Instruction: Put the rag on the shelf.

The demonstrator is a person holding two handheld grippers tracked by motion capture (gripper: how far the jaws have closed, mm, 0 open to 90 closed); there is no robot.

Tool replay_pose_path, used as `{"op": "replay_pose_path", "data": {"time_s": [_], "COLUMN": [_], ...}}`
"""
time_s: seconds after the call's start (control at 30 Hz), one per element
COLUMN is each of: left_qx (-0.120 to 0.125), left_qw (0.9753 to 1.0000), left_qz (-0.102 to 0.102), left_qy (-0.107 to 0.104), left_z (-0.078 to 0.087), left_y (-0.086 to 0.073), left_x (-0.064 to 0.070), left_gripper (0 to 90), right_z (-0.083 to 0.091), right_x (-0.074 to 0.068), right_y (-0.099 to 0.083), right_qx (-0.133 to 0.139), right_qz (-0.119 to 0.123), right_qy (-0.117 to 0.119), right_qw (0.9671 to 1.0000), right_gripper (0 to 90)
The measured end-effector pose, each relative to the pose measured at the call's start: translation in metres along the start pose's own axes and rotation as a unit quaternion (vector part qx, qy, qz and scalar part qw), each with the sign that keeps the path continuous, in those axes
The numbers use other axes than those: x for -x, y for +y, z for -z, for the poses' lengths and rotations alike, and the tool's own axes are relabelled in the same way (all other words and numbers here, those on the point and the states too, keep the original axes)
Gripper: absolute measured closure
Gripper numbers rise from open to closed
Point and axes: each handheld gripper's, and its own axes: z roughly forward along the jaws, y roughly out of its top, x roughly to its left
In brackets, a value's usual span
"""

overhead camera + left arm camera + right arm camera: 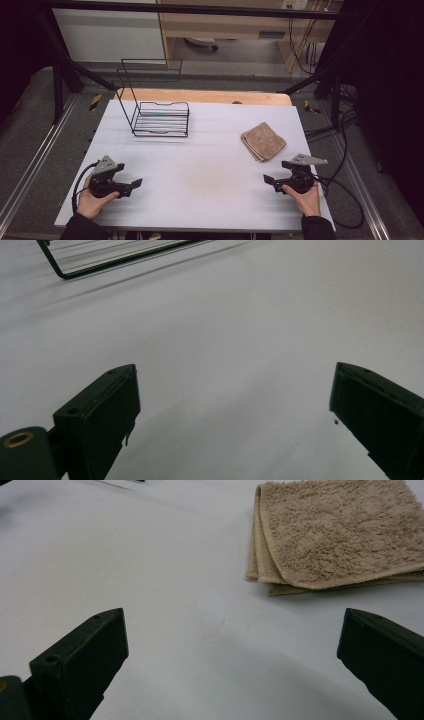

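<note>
We find the left gripper low over the near left part of the white table, held in the person's left hand. Its jaws stand wide apart with nothing between them; in the left gripper view they frame bare table surface, and a corner of the black wire rack shows at the top of that view, well ahead.

The right gripper sits over the near right part of the table, held in the right hand. Its jaws are likewise spread wide and hold nothing.

The folded tan towel lies flat on the table — just beyond the right gripper and clear of it, no contact. In the right gripper view the towel lies ahead and to the right of the open jaws, its stacked layers visible along the left and near edges.

The wire rack stands on the far left part of the table, its tall back frame rising at an angle — well apart from the towel and from both grippers. A cable loops from the left gripper.
</note>
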Motion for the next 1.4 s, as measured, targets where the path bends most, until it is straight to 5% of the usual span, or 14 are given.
{"op": "replay_pose_path", "data": {"time_s": [0.5, 0.6, 0.9, 1.03, 1.4], "left_qx": [-0.004, -0.004, -0.007, -0.007, -0.007], "left_qw": [1.0000, 1.0000, 0.9999, 0.9999, 0.9999], "left_qz": [0.003, 0.005, 0.007, 0.008, 0.011], "left_qy": [0.003, 0.004, 0.004, 0.004, 0.002], "left_z": [0.000, 0.000, 0.000, 0.000, -0.001], "left_y": [0.000, 0.000, 0.000, -0.001, -0.001], "left_x": [0.000, 0.000, -0.001, -0.001, -0.001], "left_gripper": [6.1, 6.4, 6.9, 7.1, 7.3], "right_z": [-0.022, -0.031, -0.062, -0.070, -0.083], "right_x": [-0.002, 0.002, 0.008, 0.012, 0.013], "right_y": [0.021, 0.027, 0.043, 0.044, 0.043], "right_qx": [-0.010, -0.021, -0.058, -0.062, -0.077], "right_qz": [0.015, 0.022, 0.036, 0.028, 0.061], "right_qy": [-0.058, -0.072, -0.083, -0.087, -0.119], "right_qw": [0.9982, 0.9970, 0.9942, 0.9939, 0.9880], "right_gripper": [13.2, 26.4, 44.1, 45.1, 50.9]}}
